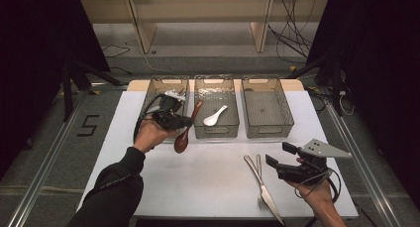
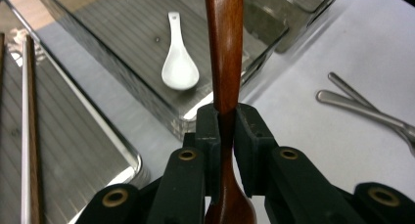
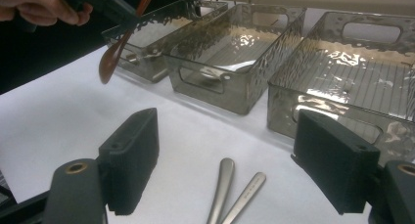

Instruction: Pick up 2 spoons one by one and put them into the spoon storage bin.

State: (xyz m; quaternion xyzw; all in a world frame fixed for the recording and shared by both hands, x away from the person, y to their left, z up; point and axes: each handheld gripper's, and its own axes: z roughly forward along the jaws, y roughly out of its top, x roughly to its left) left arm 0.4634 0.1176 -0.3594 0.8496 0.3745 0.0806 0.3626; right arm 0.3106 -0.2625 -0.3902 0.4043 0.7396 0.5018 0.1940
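My left gripper [image 1: 187, 122] is shut on the handle of a brown wooden spoon [image 1: 181, 140], held in the air over the front edge of the left and middle bins. In the left gripper view the jaws clamp the wooden spoon [image 2: 224, 53] mid-handle, its bowl towards the camera. A white ceramic spoon [image 1: 215, 117] lies in the middle bin [image 1: 216, 133]. Near the table's front right, my right gripper [image 1: 279, 155] stands open and holds nothing. Just ahead of my right gripper [image 3: 232, 160] lie two metal handles [image 3: 230, 190].
Three clear bins stand in a row at the back: the left bin [image 1: 168, 79] holds chopsticks [image 2: 29, 136], and the right bin [image 1: 267, 133] looks bare. A metal fork and knife [image 1: 262, 185] lie on the white tabletop [image 1: 208, 177] left of the right gripper.
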